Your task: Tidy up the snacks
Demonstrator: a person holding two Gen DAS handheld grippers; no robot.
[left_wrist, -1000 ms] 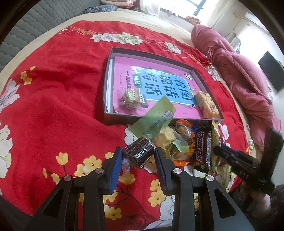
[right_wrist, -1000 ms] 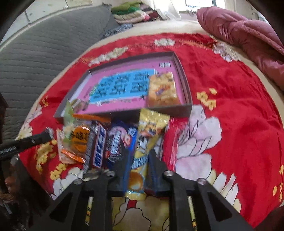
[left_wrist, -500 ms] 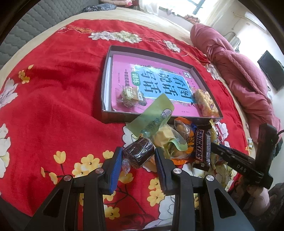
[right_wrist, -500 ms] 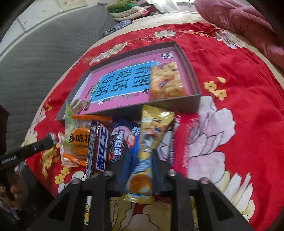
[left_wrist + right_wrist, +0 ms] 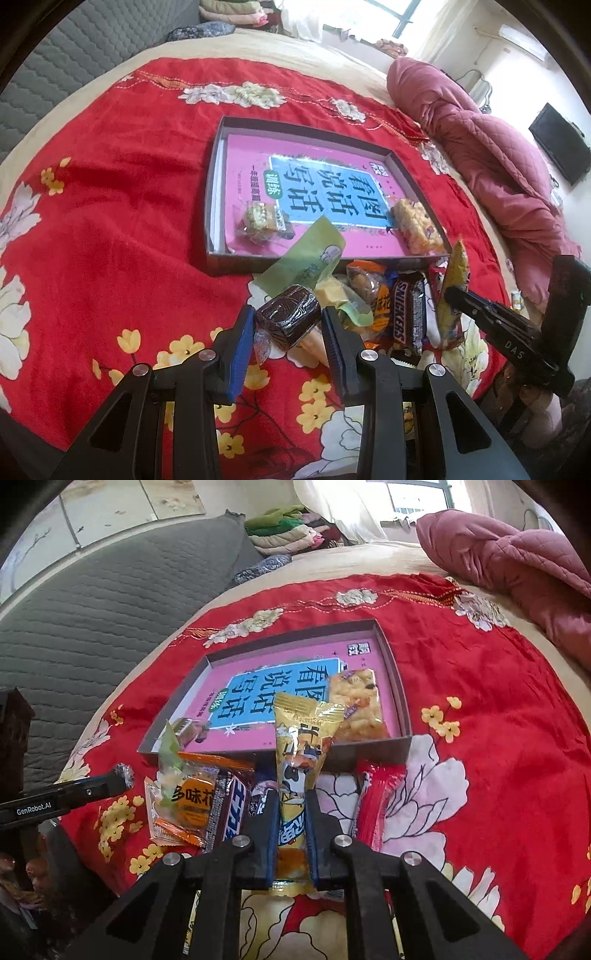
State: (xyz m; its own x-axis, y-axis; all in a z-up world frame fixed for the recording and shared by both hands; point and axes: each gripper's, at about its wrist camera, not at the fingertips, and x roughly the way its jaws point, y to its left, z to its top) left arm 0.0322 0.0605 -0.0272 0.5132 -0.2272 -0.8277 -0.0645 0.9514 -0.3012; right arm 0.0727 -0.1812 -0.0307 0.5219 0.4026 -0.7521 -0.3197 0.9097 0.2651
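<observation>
Left wrist view: the left claw stays clamped on the dark wrapped cake, now raised clear of the snack pile, its long axis slanting across the claw; the box waits ahead.

Right wrist view: the right claw has lifted the yellow snack packet, jaws closed on it, long axis pointing forward toward the box, ready to drop in.

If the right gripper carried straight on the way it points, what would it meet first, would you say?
Probably the near wall of the grey box. The right gripper, shut on the yellow snack packet, points at it; the raised packet tip may clear the wall, but depth is unclear.
</observation>
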